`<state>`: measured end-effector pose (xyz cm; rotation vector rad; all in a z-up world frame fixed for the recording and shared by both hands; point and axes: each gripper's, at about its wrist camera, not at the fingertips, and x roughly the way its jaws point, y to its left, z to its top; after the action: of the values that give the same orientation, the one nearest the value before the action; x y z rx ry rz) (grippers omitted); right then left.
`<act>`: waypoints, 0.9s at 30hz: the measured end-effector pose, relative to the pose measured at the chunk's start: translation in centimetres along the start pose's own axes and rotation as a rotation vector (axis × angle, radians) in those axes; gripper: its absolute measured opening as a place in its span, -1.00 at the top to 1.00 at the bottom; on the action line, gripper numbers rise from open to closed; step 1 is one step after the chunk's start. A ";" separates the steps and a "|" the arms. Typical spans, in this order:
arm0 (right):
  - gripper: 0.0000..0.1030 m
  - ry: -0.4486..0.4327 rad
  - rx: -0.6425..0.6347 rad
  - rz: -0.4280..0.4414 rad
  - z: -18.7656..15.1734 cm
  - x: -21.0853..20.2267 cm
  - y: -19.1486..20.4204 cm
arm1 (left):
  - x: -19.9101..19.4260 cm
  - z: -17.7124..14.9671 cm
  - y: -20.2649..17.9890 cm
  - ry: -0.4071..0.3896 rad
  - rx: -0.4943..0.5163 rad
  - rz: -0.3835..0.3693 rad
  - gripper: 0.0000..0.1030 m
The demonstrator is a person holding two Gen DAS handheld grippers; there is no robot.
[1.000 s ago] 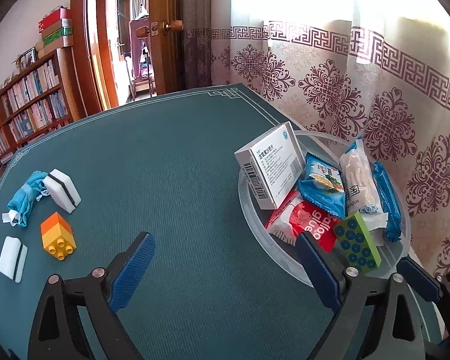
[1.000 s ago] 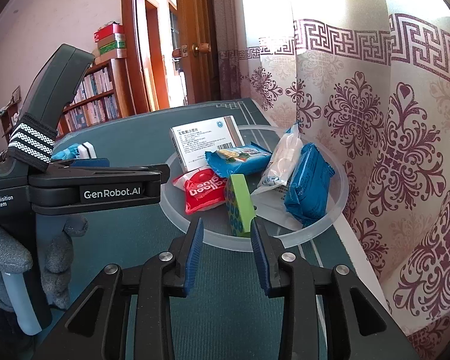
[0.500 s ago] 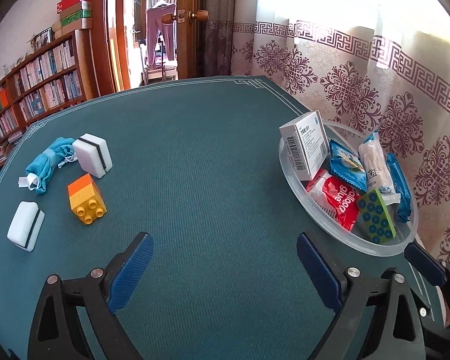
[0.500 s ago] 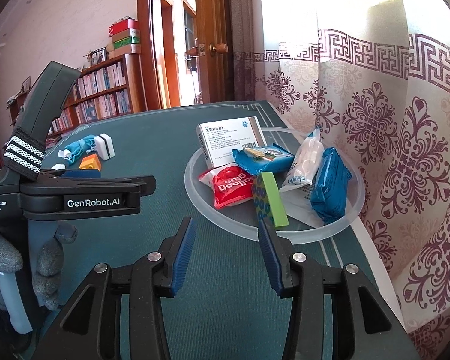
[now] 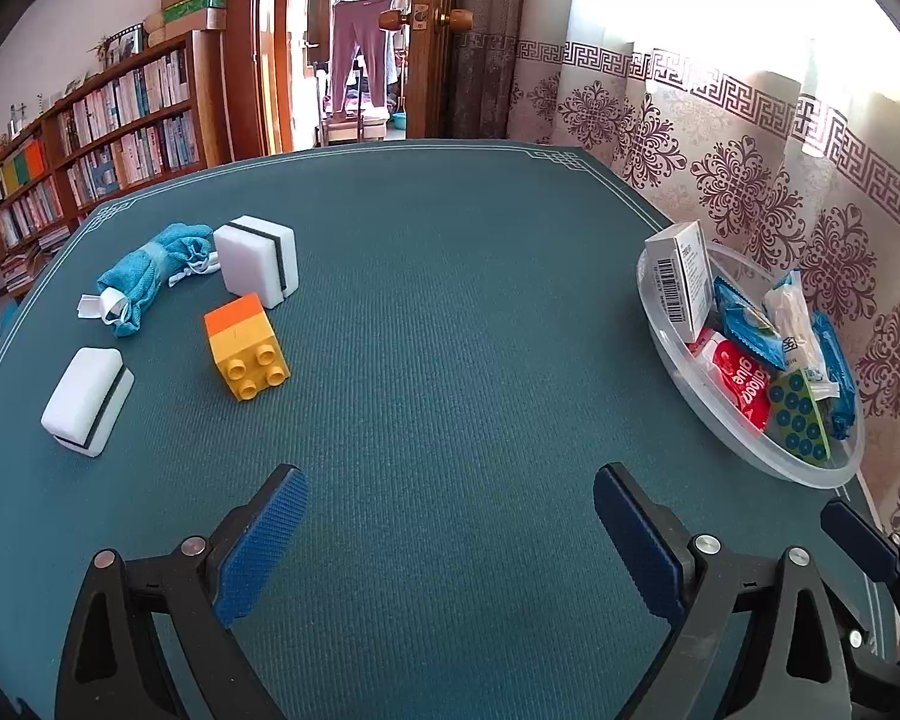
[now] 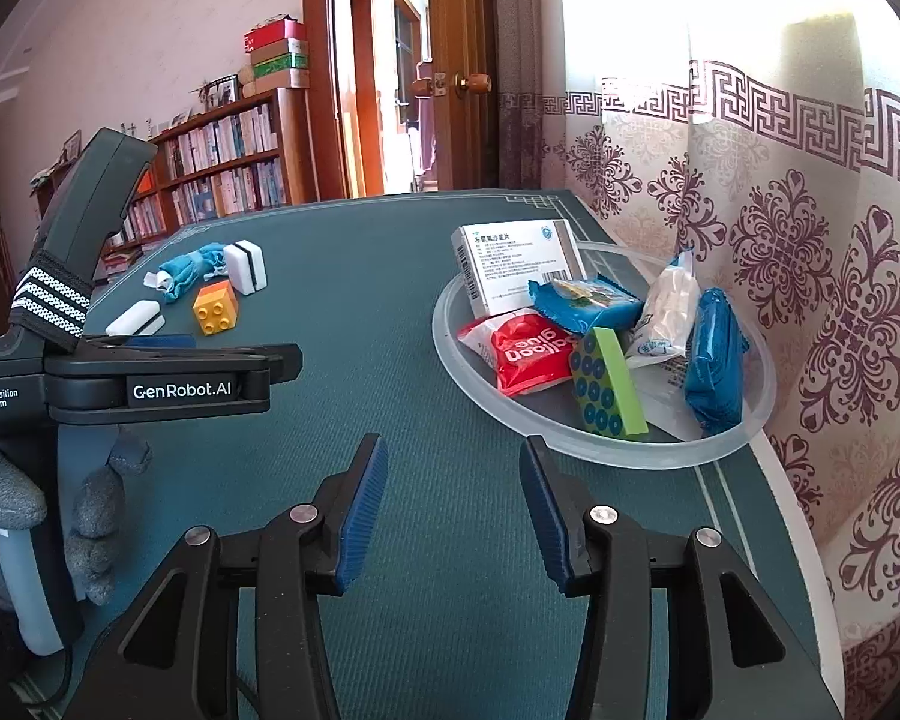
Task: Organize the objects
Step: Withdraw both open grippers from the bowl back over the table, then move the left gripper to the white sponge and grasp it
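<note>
A clear round tray (image 5: 684, 387) (image 6: 450, 354) at the table's right edge holds a white medicine box (image 6: 519, 267), a red packet (image 6: 525, 357), blue packets (image 6: 714, 357), a white packet (image 6: 666, 315) and a green studded brick (image 6: 609, 384). At the left lie an orange-yellow brick (image 5: 246, 345) (image 6: 215, 307), two white sponges (image 5: 258, 261) (image 5: 87, 402) and a rolled blue cloth (image 5: 144, 279). My left gripper (image 5: 450, 546) is open and empty above the bare cloth. My right gripper (image 6: 453, 516) is open and empty, just short of the tray.
The table has a dark teal cover (image 5: 450, 300). A patterned curtain (image 6: 810, 240) hangs close behind the tray. A bookshelf (image 5: 90, 138) and an open door (image 5: 360, 60) stand beyond the far edge. The left gripper's body (image 6: 150, 384) shows left in the right wrist view.
Both grippers have drawn back from the tray, the left one also swinging left toward the loose objects. The right jaws have opened wider. The green brick stays in the tray.
</note>
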<state>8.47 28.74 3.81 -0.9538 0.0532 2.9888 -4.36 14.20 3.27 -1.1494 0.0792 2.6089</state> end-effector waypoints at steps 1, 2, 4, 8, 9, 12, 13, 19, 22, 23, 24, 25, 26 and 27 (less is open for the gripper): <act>0.06 0.005 -0.003 0.008 0.0 0.1 0.2 | 0.0 0.0 0.3 0.001 -0.007 0.004 -0.91; 0.05 0.009 -0.007 0.015 0.0 0.2 0.5 | 0.0 -0.1 0.6 0.003 -0.013 0.007 -0.91; 0.04 0.013 -0.019 0.026 0.0 0.3 1.0 | -0.1 -0.2 1.2 0.004 -0.027 0.014 -0.92; -0.07 0.021 -0.023 0.055 0.1 0.5 1.7 | -0.3 -0.3 2.2 0.003 -0.047 0.027 -0.92; -0.08 0.023 -0.024 0.060 0.2 0.5 1.9 | -0.3 -0.4 2.4 0.003 -0.050 0.030 -0.92; -0.08 0.030 -0.032 0.072 0.3 0.8 2.4 | -0.4 -0.5 2.8 0.005 -0.057 0.036 -0.92; -0.08 0.032 -0.034 0.076 0.4 0.9 2.6 | -0.4 -0.5 3.0 0.004 -0.058 0.037 -0.92; -0.17 0.042 -0.045 0.094 0.5 1.4 3.3 | -0.7 -0.6 3.7 -0.001 -0.064 0.045 -0.92; -0.19 0.051 -0.045 0.103 0.5 1.7 3.5 | -0.8 -0.8 4.4 0.000 -0.072 0.055 -0.92; -0.19 0.057 -0.045 0.107 0.5 1.8 3.6 | -0.8 -0.8 4.7 0.001 -0.076 0.058 -0.92; -0.19 0.065 -0.044 0.114 0.5 2.0 3.7 | -0.8 -0.9 5.0 0.002 -0.080 0.062 -0.92; -0.20 0.075 -0.042 0.123 0.5 2.3 3.8 | -0.9 -1.0 5.2 0.003 -0.084 0.066 -0.92; -0.21 0.087 -0.039 0.135 0.5 2.5 3.8 | -0.9 -1.0 5.5 0.004 -0.088 0.069 -0.92; -0.21 0.097 -0.036 0.145 0.6 2.7 3.9 | -0.9 -1.0 5.7 0.004 -0.091 0.072 -0.92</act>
<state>5.86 24.85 2.81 -1.1465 0.0721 3.0816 -4.68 8.41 2.83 -1.2035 0.0030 2.6987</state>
